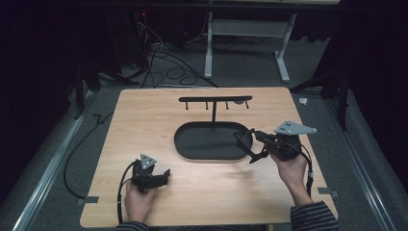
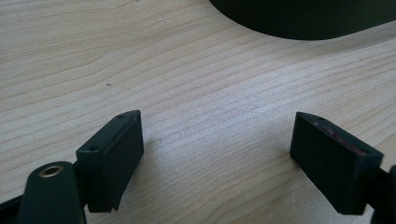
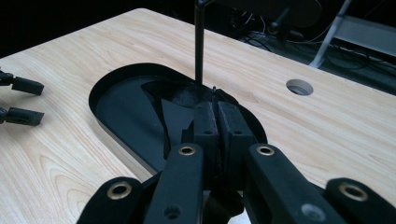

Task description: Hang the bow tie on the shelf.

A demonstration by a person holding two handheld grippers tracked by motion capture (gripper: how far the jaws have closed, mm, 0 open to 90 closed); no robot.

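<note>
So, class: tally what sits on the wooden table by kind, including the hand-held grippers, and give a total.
Black oval tray: 1
Black hook stand rising from the tray: 1
Grippers: 2, the left gripper with jaws open, the right gripper with jaws shut
Total: 4

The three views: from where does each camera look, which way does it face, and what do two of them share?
High view: above the person's side, facing forward and down on the table; both hands, the left tool and right tool show.
Left gripper view: on the left tool, low over the wood, facing the tray; its open jaws show.
Right gripper view: on the right tool, facing across the tray to the stand's post; its shut jaws show.
Shared: both gripper views show the tray.
</note>
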